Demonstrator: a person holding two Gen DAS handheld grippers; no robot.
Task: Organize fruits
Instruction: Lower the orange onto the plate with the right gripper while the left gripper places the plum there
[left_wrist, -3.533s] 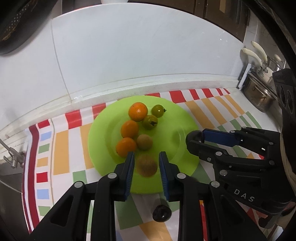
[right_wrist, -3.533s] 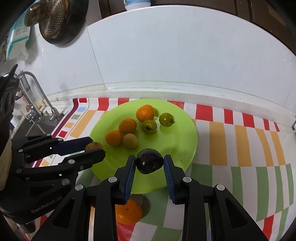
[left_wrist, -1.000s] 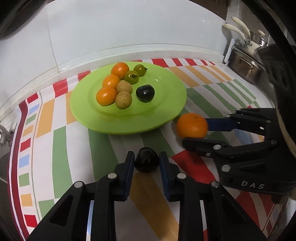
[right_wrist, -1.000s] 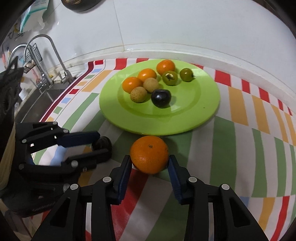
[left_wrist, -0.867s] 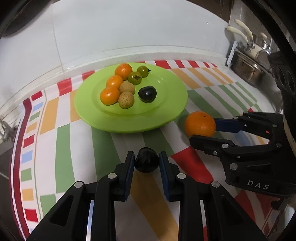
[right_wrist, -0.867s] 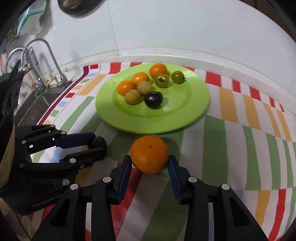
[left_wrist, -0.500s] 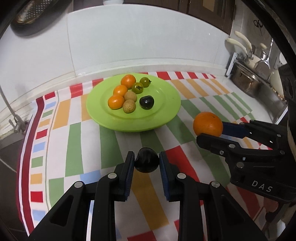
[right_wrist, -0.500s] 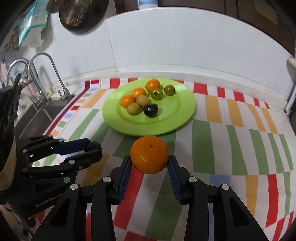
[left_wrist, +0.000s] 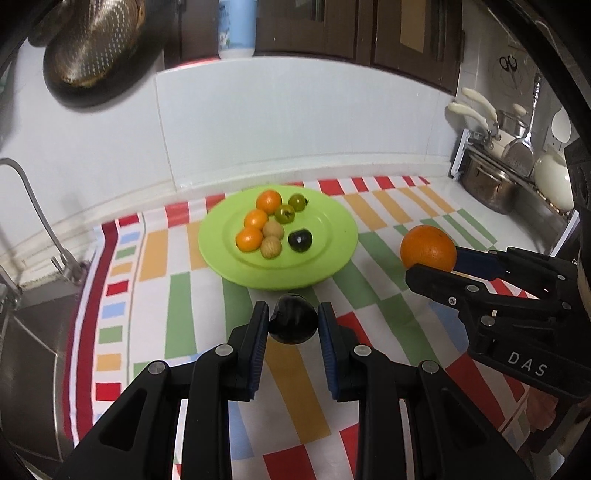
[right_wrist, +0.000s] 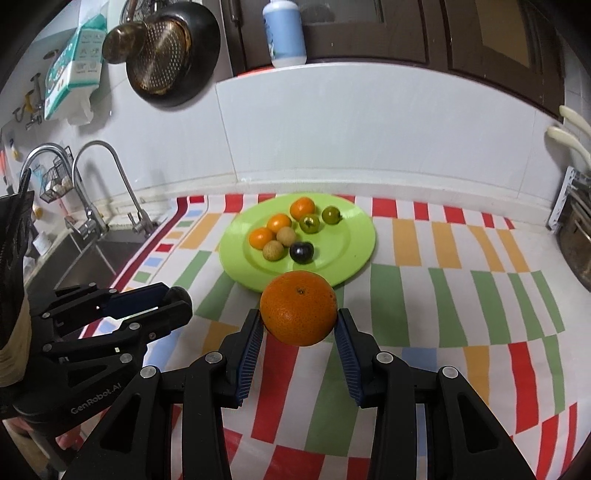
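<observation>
My left gripper (left_wrist: 293, 322) is shut on a small dark plum (left_wrist: 293, 322), held in the air above the striped cloth. My right gripper (right_wrist: 299, 325) is shut on a large orange (right_wrist: 298, 307), also lifted off the cloth. In the left wrist view the orange (left_wrist: 428, 248) and right gripper (left_wrist: 434, 264) show at the right. The left gripper (right_wrist: 173, 301) shows at the left of the right wrist view. Ahead lies a green plate (left_wrist: 332, 236) (right_wrist: 354, 236) with three small oranges, two green tomatoes, two tan round fruits and another dark plum (right_wrist: 301, 252).
A striped cloth (right_wrist: 443, 295) covers the counter. A sink with faucets (right_wrist: 110, 177) lies to the left. A pot (left_wrist: 487, 184) and utensil rack stand at the right. A colander and pan (right_wrist: 166, 48) hang on the white wall behind.
Both grippers have risen and pulled back from the plate with their fruit, so the plate looks smaller and farther. More of the wall and sink has come into view.
</observation>
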